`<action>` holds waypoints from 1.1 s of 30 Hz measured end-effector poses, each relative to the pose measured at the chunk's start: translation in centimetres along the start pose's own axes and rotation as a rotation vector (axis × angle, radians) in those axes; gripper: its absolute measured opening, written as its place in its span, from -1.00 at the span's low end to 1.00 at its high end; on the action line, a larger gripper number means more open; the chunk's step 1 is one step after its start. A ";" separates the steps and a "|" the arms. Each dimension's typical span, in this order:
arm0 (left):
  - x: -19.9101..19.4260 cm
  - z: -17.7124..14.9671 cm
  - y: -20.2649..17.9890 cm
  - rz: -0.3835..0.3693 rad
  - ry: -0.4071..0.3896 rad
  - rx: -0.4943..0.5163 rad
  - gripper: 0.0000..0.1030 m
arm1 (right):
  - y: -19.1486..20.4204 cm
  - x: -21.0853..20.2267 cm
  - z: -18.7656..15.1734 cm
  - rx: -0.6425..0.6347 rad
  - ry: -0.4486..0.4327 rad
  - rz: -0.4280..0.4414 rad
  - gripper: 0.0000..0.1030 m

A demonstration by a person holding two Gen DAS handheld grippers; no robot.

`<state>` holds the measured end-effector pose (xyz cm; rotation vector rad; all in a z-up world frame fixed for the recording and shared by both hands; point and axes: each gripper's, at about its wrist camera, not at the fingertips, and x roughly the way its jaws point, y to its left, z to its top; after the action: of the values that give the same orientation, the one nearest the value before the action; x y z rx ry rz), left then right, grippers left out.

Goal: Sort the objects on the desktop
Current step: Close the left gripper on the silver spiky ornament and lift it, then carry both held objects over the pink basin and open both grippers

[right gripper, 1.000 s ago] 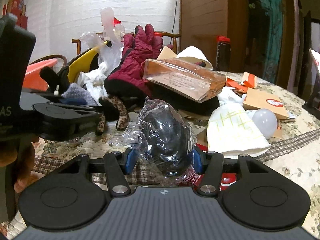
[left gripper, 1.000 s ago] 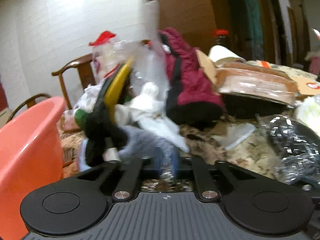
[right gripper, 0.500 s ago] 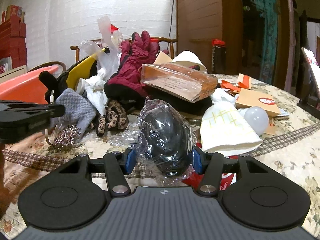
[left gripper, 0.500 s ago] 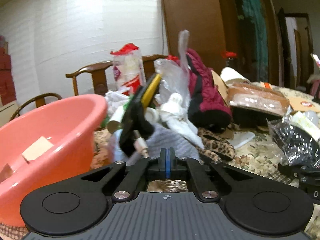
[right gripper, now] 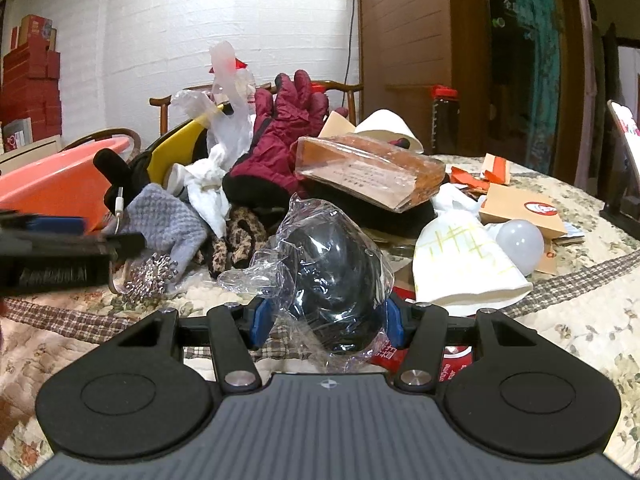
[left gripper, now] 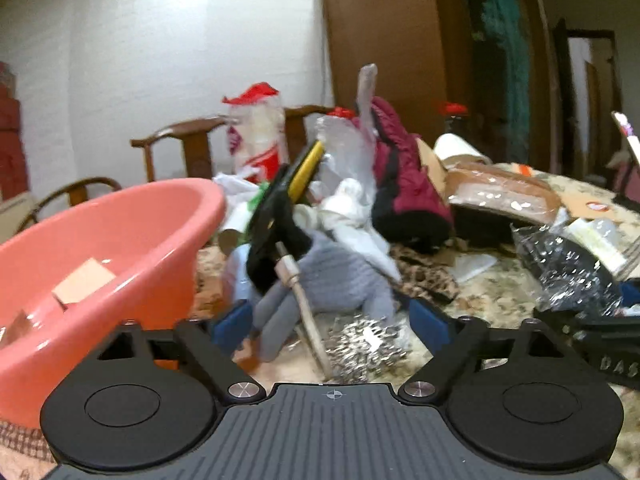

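My left gripper (left gripper: 330, 320) is open, its blue pads either side of a grey knitted glove (left gripper: 332, 280), a wooden-handled tool (left gripper: 304, 300) and a silvery sparkly ornament (left gripper: 360, 346). It holds nothing. My right gripper (right gripper: 326, 320) is shut on a black object wrapped in clear plastic (right gripper: 332, 276), low over the tablecloth. The same bag shows at the right of the left wrist view (left gripper: 568, 268). The left gripper appears as a black bar at the left of the right wrist view (right gripper: 52, 256).
A pink plastic basin (left gripper: 100, 248) with a cardboard piece stands at the left. The pile holds a maroon glove (right gripper: 280, 136), a yellow-black item (right gripper: 180, 148), white tissue (right gripper: 208, 188), a brown packet (right gripper: 368, 176), a white cloth (right gripper: 464, 264), a bulb (right gripper: 520, 244) and a leopard-print item (right gripper: 236, 244).
My left gripper was shut half a second ago and now stands open around the grey glove and ornament. My right gripper has kept still with the wrapped black object.
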<state>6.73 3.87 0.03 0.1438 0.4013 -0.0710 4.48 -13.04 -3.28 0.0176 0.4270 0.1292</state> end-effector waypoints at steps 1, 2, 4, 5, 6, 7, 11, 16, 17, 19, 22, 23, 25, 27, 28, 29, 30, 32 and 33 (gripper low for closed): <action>0.2 -0.1 0.0 -0.004 0.017 0.002 0.80 | 0.0 0.1 0.0 -0.001 0.002 0.003 0.15; 0.6 -0.2 0.0 -0.010 0.037 -0.001 0.80 | 0.1 0.1 0.0 -0.002 0.002 0.004 0.15; 1.4 -0.3 0.0 0.014 0.074 -0.002 0.80 | 0.2 0.3 0.0 -0.004 0.003 0.007 0.15; 2.0 -0.3 0.1 0.011 0.105 -0.003 0.79 | 0.2 0.3 0.0 -0.004 0.003 0.009 0.15; 2.5 -0.2 0.1 0.005 0.127 -0.005 0.76 | 0.3 0.4 0.0 -0.004 0.004 0.011 0.15; 3.1 -0.2 0.0 -0.003 0.156 0.001 0.76 | 0.3 0.4 0.0 -0.004 0.004 0.012 0.15; 4.8 0.0 -0.4 -0.049 0.220 0.036 0.86 | 0.5 0.7 0.0 -0.003 0.009 0.014 0.15; 5.8 0.2 0.7 -0.091 0.232 -0.028 0.50 | 0.7 0.8 0.1 -0.008 0.010 0.012 0.15; 5.6 0.1 0.5 -0.097 0.219 -0.029 0.22 | 0.7 0.8 0.1 -0.009 0.010 0.010 0.15; 5.3 0.0 0.2 -0.060 0.207 -0.014 0.11 | 0.7 0.7 0.1 -0.010 0.010 0.005 0.15; 4.9 0.0 0.1 -0.055 0.195 -0.025 0.11 | 0.6 0.6 0.2 -0.009 0.012 0.003 0.15; 4.6 0.0 0.3 -0.053 0.183 -0.034 0.10 | 0.5 0.5 0.2 -0.008 0.010 0.002 0.15; 3.9 0.1 0.3 -0.041 0.154 -0.034 0.10 | 0.5 0.3 0.2 -0.011 0.005 0.000 0.15; 3.0 0.3 -0.1 -0.018 0.124 -0.004 0.10 | 0.5 0.0 0.4 -0.012 0.002 0.001 0.15; 2.6 0.5 -0.2 -0.015 0.113 0.008 0.10 | 0.6 -0.1 0.4 -0.014 0.000 0.002 0.15; 2.1 0.7 -0.3 -0.014 0.099 0.016 0.10 | 0.7 -0.2 0.5 -0.015 -0.003 0.003 0.15; 1.6 0.9 -0.4 -0.013 0.089 0.019 0.11 | 0.8 -0.3 0.5 -0.016 -0.006 0.004 0.15; 0.6 1.3 -0.5 -0.007 0.064 0.031 0.11 | 1.1 -0.7 0.7 -0.024 -0.012 0.011 0.16; 0.2 1.4 -0.5 -0.003 0.053 0.034 0.11 | 1.4 -0.9 0.8 -0.028 -0.017 0.013 0.16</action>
<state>7.44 3.14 1.18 0.1786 0.4534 -0.0766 3.86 -11.80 -2.11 -0.0063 0.4082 0.1477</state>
